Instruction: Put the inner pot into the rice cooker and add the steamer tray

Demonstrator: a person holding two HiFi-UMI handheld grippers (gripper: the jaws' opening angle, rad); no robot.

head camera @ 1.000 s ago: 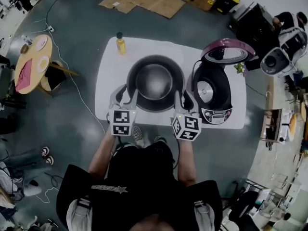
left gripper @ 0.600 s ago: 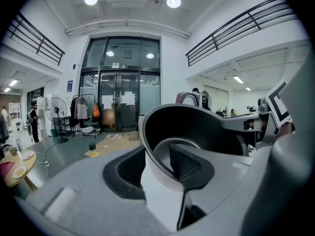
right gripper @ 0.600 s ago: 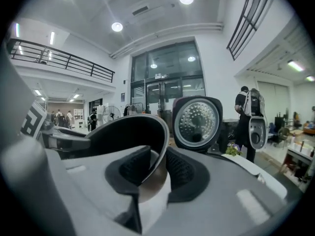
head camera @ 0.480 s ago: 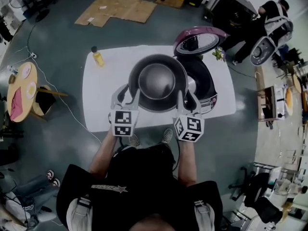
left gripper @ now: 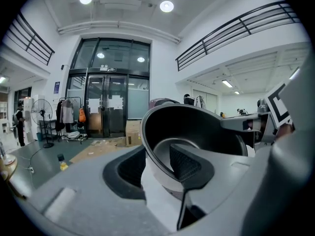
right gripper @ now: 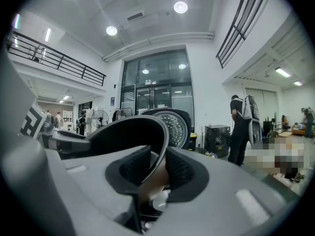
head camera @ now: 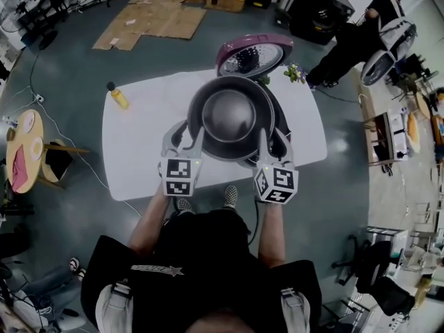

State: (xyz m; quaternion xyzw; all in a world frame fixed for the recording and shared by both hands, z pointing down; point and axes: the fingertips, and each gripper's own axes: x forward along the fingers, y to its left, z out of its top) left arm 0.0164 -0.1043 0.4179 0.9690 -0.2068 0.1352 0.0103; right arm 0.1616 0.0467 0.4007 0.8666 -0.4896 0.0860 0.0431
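The dark inner pot [head camera: 231,116] hangs in the air between my two grippers, above the table. My left gripper [head camera: 184,134] is shut on the pot's left rim. In the left gripper view one pad sits inside the pot [left gripper: 197,127] and the other outside, with the left gripper [left gripper: 157,163] clamped on the rim. My right gripper [head camera: 272,141] is shut on the right rim, which runs between the jaws of the right gripper [right gripper: 157,168] in its own view. The pot hides most of the rice cooker body [head camera: 283,127] beneath it. The cooker's purple lid [head camera: 253,54] stands open behind.
The white table [head camera: 139,151] carries a yellow bottle [head camera: 118,96] at its far left. Flattened cardboard [head camera: 152,19] lies on the floor beyond. A person [head camera: 354,37] stands at the upper right. A round wooden table [head camera: 21,151] stands at the left.
Both grippers have carried the pot to the right and a little up, from over the middle of the table to over the rice cooker. Both grips are unchanged.
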